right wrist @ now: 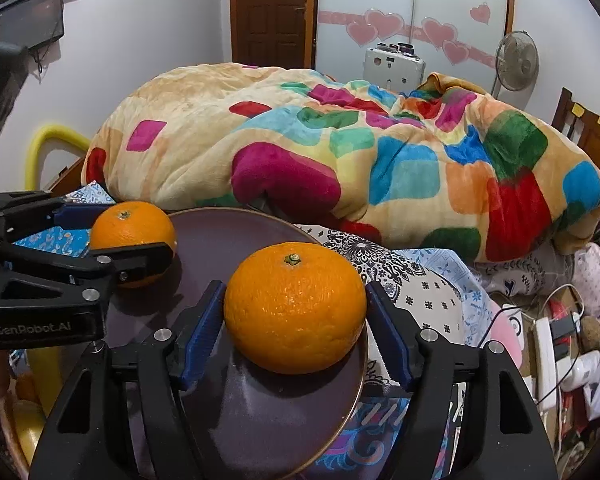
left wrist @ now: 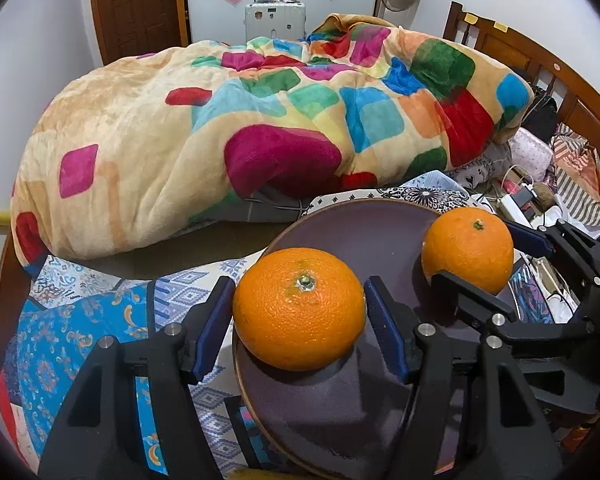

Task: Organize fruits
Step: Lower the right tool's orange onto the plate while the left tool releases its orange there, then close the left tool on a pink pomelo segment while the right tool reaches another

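Two oranges sit over a dark purple plate (left wrist: 364, 236) on a patterned cloth. In the left wrist view my left gripper (left wrist: 300, 320) is shut on the near orange (left wrist: 300, 308), blue pads pressing both its sides, at the plate's left edge. The second orange (left wrist: 470, 250) is held by my right gripper (left wrist: 484, 256), which reaches in from the right. In the right wrist view my right gripper (right wrist: 296, 316) is shut on its orange (right wrist: 296, 306) over the plate (right wrist: 228, 240). The left gripper (right wrist: 112, 236) holds the other orange (right wrist: 134, 236) at the plate's far left.
A colourful quilt (left wrist: 260, 120) is heaped on the bed behind the plate. Cables, a power strip (right wrist: 544, 344) and clutter lie to the right. A wooden headboard (left wrist: 540, 68) stands at far right. A basket rim with yellow fruit (right wrist: 28, 420) shows at lower left of the right wrist view.
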